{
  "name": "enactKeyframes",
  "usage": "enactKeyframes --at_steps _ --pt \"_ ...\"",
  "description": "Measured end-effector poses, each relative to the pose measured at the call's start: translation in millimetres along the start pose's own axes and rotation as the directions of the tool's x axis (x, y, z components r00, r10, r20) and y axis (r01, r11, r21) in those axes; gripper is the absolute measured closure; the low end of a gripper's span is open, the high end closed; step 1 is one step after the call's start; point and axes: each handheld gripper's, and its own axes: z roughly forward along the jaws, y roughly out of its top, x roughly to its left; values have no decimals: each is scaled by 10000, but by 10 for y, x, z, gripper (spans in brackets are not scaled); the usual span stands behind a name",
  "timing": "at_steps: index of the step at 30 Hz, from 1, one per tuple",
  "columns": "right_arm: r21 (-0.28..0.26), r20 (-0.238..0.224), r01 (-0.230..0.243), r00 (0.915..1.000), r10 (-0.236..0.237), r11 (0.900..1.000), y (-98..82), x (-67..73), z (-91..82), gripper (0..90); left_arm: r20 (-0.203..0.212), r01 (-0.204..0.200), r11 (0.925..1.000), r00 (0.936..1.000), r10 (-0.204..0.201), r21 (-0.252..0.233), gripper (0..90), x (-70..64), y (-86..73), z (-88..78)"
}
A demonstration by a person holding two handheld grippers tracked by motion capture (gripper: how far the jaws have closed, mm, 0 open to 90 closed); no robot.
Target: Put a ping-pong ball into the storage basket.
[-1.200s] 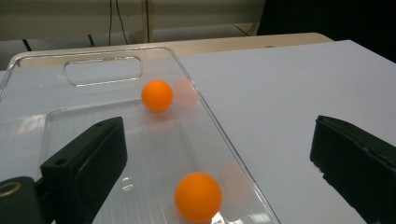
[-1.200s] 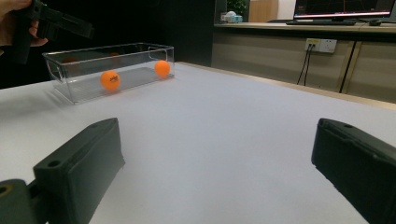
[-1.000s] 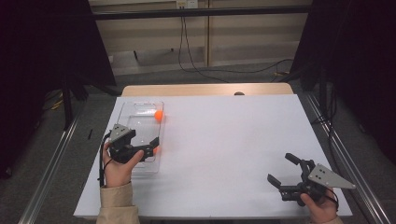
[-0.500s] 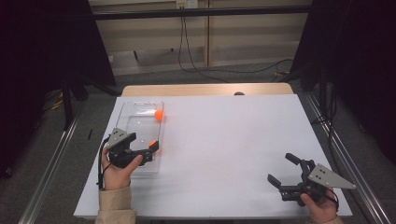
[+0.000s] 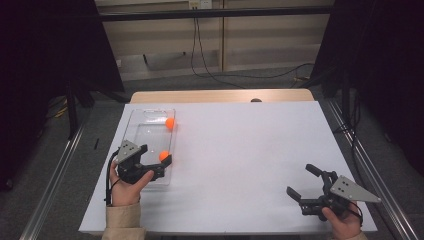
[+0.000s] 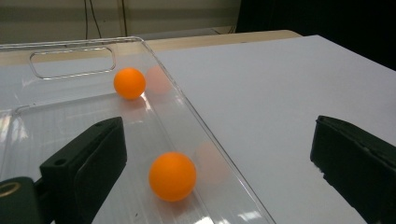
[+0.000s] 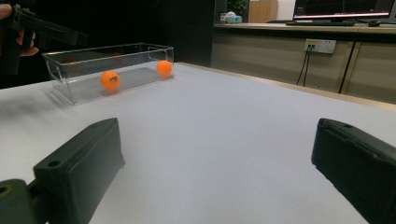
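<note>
My left gripper [image 5: 162, 164] wide open, holding nothing, poised over near end of clear tray [image 6: 70, 74]. Near orange ball [image 6: 172, 176] lies loose on tray floor against right wall, between jaws. Far ball [image 6: 129, 83] beside same wall, near handle cutout. Advice: withdraw straight up, avoid clipping wall. Tray long axis runs away from me; balls round, no heading. My right gripper [image 5: 310, 186] open, empty, on bench [image 5: 250, 150], well apart.

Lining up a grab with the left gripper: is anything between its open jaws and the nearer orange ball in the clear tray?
Nothing visible blocks it. The nearer orange ball lies in the clear tray against its side wall, just ahead of the left gripper; one jaw is over the tray, the other outside that wall.
</note>
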Motion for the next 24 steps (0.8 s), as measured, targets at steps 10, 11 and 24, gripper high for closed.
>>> enactKeyframes --at_steps 10,11,24 --pt "2 1 -4 10000 4 10000 0 1 -1 14 95 -25 9998 10000 27 -213 35 16 -52 -49" --pt "1 1 -2 10000 2 10000 0 1 0 14 70 -8 9998 10000 10 -219 35 16 -56 -56" --pt "-9 2 2 10000 -2 10000 1 2 -2 14 106 -215 9991 9997 219 -357 33 26 -124 -116"
